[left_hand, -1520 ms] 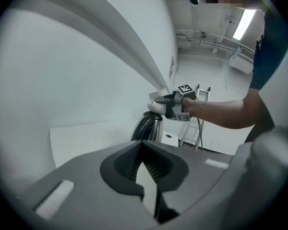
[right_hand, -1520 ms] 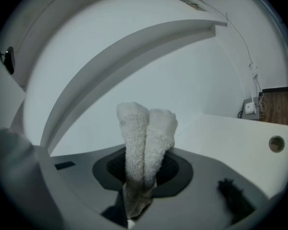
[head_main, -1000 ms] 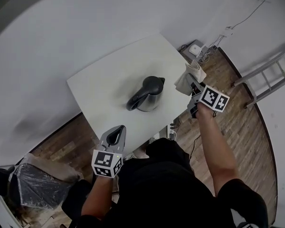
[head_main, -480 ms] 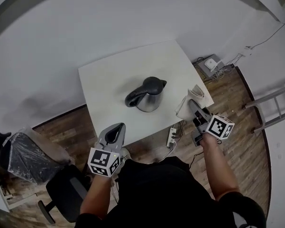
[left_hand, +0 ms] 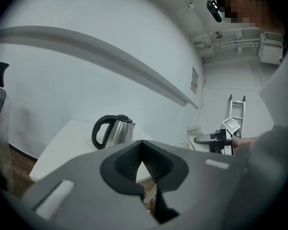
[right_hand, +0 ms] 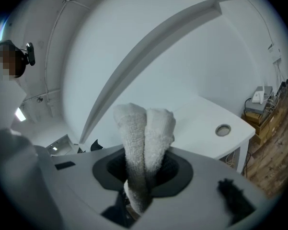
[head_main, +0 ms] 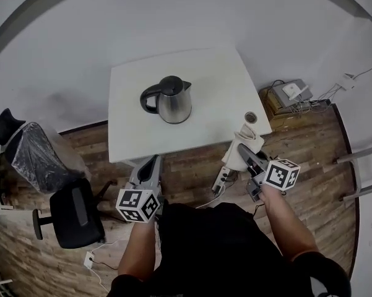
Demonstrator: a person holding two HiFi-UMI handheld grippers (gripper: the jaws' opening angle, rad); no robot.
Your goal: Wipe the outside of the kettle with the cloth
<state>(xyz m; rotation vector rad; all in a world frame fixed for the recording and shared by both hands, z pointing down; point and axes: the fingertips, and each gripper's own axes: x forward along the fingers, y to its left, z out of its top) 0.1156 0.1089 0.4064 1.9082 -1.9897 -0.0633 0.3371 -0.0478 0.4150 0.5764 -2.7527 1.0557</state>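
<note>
A steel kettle (head_main: pixel 168 99) with a black handle and lid stands upright near the middle of the white table (head_main: pixel 207 82); the left gripper view shows this kettle (left_hand: pixel 113 131) ahead and to the left. My right gripper (head_main: pixel 243 156) is shut on a folded white cloth (head_main: pixel 242 146), held off the table's near right corner. The cloth (right_hand: pixel 146 128) sticks up between that gripper's (right_hand: pixel 144 169) jaws. My left gripper (head_main: pixel 148 167) is shut and holds nothing, below the table's near edge. Its (left_hand: pixel 142 145) tips meet.
A round cable hole (head_main: pixel 251 117) is set in the table's right corner. On the wooden floor are a black office chair (head_main: pixel 71 210), a plastic-wrapped chair (head_main: pixel 32 156), a power strip (head_main: pixel 222 178) and a box of devices (head_main: pixel 289 93). A ladder (head_main: pixel 360 171) leans at the right.
The head view has pulled back from the table. Both grippers are now short of the table's near edge instead of over it. The right one still holds the cloth.
</note>
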